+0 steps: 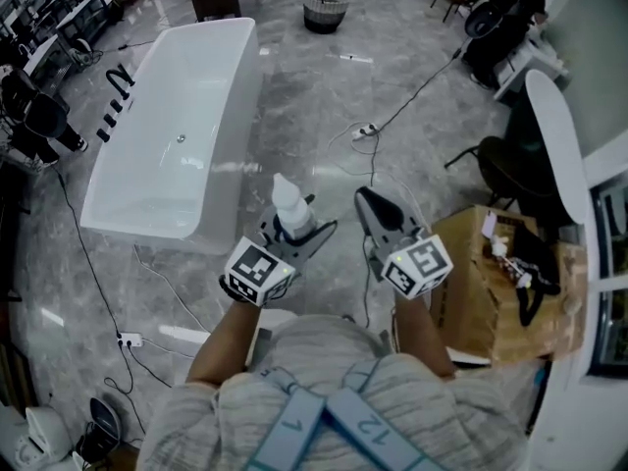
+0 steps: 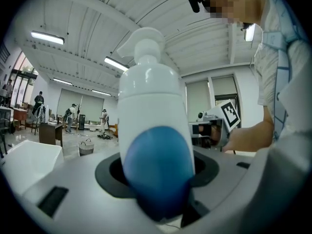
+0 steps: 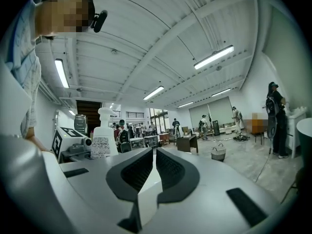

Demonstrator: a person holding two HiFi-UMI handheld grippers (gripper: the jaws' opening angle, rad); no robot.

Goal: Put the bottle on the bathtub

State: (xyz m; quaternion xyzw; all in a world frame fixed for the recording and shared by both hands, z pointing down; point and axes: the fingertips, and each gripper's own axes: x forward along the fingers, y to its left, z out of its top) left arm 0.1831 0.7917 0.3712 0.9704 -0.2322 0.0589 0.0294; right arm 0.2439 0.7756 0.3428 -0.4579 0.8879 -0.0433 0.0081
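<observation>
My left gripper (image 1: 294,226) clamps the bottle (image 1: 290,204) upright. The bathtub (image 1: 186,86) lies ahead and left, nearer this hand. My right gripper (image 1: 373,212) is closed and empty.

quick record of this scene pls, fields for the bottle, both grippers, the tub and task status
bottle: white plastic pump bottle, upright, carried in the air
left gripper: closed on the bottle
right gripper: jaws together, holding nothing
bathtub: white rectangular freestanding bathtub on the grey floor, ahead and left of both grippers in the head view
task status: bottle not yet on the bathtub
</observation>
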